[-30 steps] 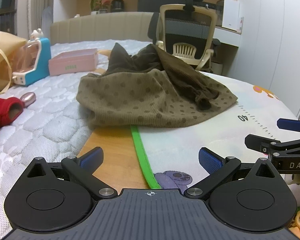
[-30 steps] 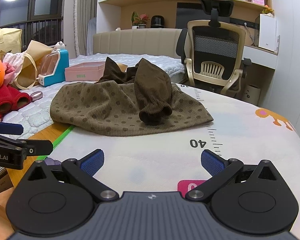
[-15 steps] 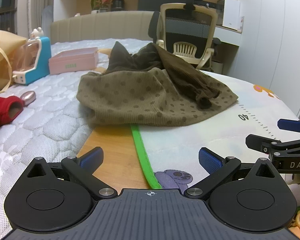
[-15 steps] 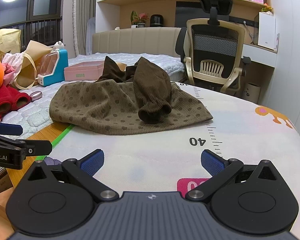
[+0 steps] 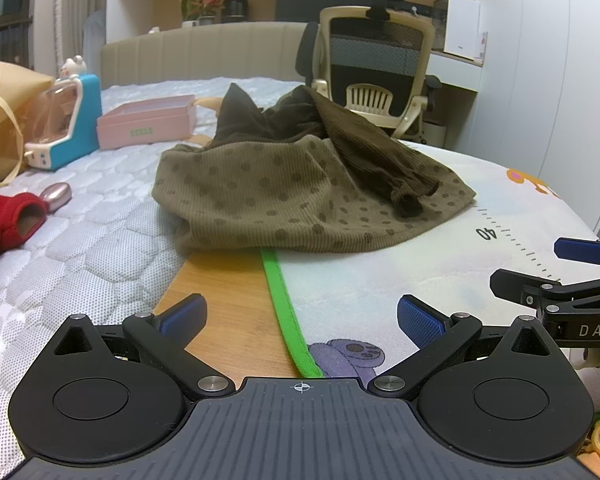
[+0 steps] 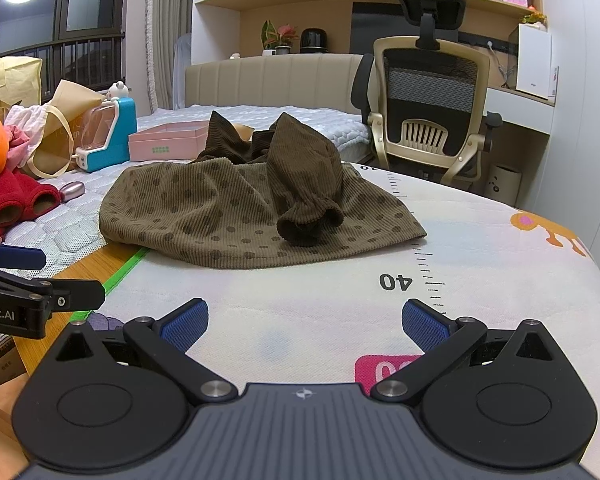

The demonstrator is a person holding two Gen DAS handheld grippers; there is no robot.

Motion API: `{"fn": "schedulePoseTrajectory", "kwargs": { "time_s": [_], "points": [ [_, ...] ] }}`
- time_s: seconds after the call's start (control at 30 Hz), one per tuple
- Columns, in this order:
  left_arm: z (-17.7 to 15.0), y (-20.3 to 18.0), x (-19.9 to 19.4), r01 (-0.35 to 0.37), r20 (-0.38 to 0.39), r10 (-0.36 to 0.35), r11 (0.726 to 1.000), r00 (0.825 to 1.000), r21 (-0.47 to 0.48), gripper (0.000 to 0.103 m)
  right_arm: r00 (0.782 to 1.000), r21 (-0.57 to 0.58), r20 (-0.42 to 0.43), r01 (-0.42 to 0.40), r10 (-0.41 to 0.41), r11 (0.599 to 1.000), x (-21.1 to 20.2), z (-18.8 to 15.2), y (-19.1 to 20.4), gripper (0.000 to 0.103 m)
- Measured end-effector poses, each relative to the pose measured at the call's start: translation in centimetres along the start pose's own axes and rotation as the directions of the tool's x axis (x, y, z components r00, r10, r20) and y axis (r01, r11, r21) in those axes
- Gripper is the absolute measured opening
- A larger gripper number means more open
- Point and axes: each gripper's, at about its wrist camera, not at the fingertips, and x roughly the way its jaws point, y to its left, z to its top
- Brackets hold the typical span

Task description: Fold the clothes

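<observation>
Left tongs (image 5: 299, 314) and right tongs (image 6: 305, 316) both spread wide, empty, short of crumpled brown dotted garment (image 6: 228, 216).

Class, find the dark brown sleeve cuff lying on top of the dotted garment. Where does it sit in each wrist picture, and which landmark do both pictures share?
Left wrist view: the sleeve cuff lies right of centre, near the dotted garment's right edge.
Right wrist view: the sleeve cuff sits at centre, atop the garment.
Shared landmark: the printed "40" on the mat, right of the cuff in both.
</observation>
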Motion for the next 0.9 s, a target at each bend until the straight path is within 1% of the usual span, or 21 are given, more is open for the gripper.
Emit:
{"fn": "schedulePoseTrajectory", "kwargs": {
  "time_s": [0.9],
  "points": [
    [0.01, 0.29, 0.37, -0.002, -0.010, 0.002, 1.000, 1.000, -0.007, 0.103, 1.000, -0.004, -0.016, -0.007, 0.006, 1.000, 0.33, -0.11, 0.12, 0.103]
  ]
}}
